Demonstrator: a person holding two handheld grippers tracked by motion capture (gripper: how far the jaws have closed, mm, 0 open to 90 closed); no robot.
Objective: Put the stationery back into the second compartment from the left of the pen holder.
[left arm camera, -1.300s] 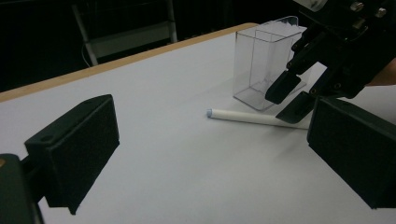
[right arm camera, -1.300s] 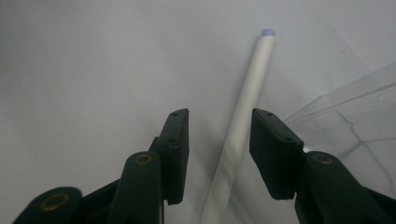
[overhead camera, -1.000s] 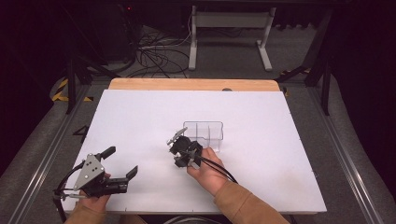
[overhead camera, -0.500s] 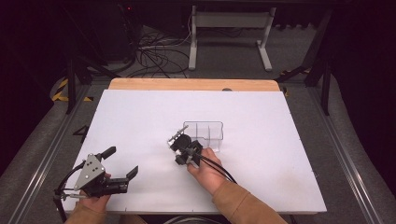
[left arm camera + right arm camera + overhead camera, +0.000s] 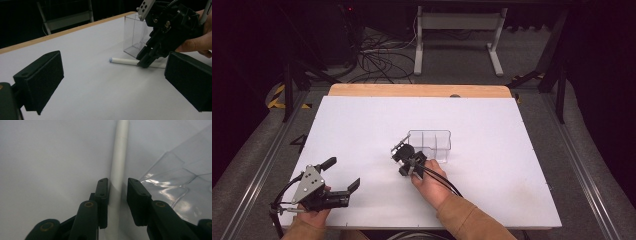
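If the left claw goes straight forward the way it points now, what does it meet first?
Most likely the white stick lying on the table, where the right claw straddles it. The clear box stands just behind. Depth is hard to judge, so the order is uncertain.

Very little differs from the earlier high views. The right gripper [image 5: 403, 159] sits marginally lower toward the white table [image 5: 362, 125] beside the clear divided box [image 5: 430, 144], its jaws now straddling the white marker [image 5: 117, 167], one touching it, the other just clear.
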